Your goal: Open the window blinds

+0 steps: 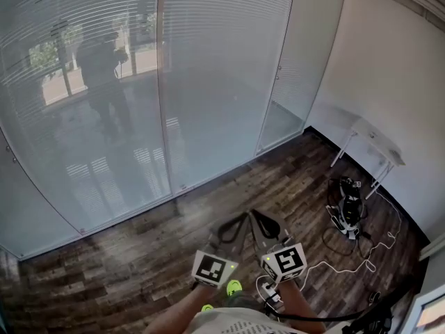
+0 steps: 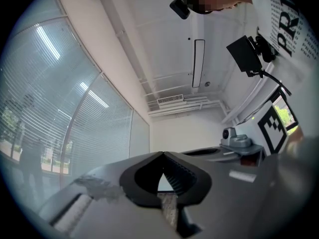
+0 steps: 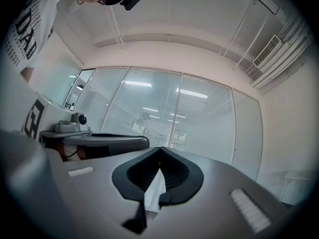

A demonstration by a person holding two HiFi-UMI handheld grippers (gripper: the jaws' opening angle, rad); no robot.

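The window blinds [image 1: 208, 82] hang lowered behind tall glass panels along the far wall, with their slats turned closed. They also show at the left of the left gripper view as blinds [image 2: 50, 133], and straight ahead in the right gripper view as blinds [image 3: 199, 118]. My left gripper [image 1: 240, 219] and right gripper [image 1: 256, 216] are held side by side low in the head view, above the wooden floor and well short of the glass. The left gripper [image 2: 163, 154] is shut with nothing in it. The right gripper [image 3: 160, 148] is shut and empty too.
A small white table [image 1: 372, 145] stands against the white wall at the right. A black device [image 1: 348, 211] with trailing white cable [image 1: 348, 259] lies on the floor below it. A person's reflection [image 1: 104, 82] shows in the glass.
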